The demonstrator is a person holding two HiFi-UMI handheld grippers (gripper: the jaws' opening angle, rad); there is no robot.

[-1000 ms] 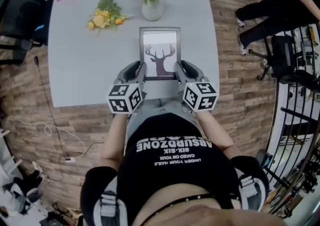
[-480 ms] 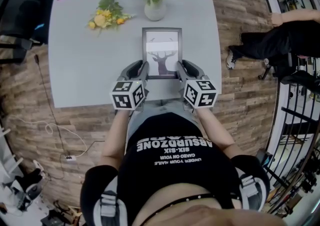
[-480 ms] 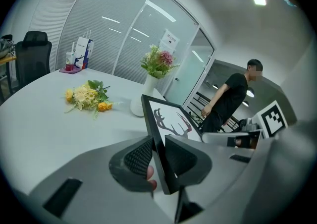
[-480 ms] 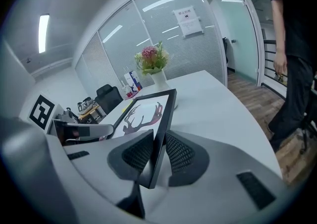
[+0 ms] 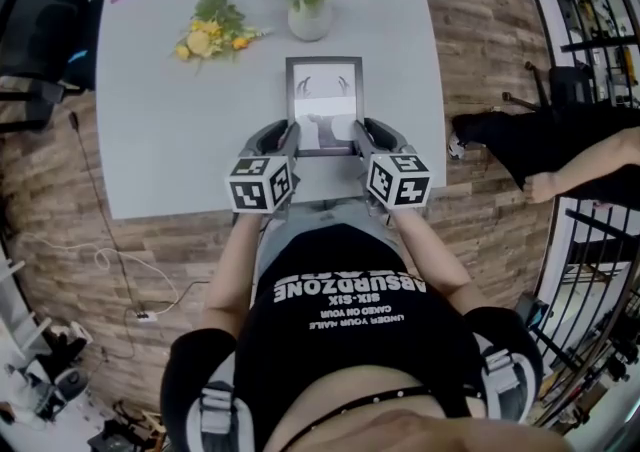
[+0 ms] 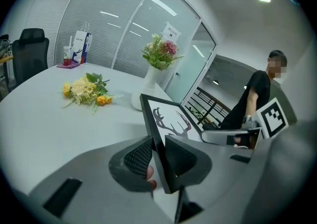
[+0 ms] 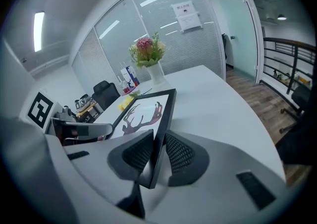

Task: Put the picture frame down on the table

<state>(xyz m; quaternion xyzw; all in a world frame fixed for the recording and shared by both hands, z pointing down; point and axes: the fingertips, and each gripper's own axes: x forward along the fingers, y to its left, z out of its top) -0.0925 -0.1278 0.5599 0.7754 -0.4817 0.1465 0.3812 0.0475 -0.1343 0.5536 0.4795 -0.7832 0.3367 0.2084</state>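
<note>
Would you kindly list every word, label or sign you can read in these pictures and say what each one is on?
"ABSURDZONE": on the person's black T-shirt, upside down in the head view.
"SIX-SIX": the same shirt, next line.
Two smaller shirt lines: too small to read surely.
White paper notice on the glass wall: blurred, unreadable.
White paper bag with blue print: unreadable.
No text: black picture frame, only an antlered deer drawing.

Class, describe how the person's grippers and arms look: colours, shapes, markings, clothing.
The left gripper and right gripper are grey moulded shells with black textured pads. Each carries a white cube with black square markers. The person wears a black short-sleeved T-shirt with white print.
</note>
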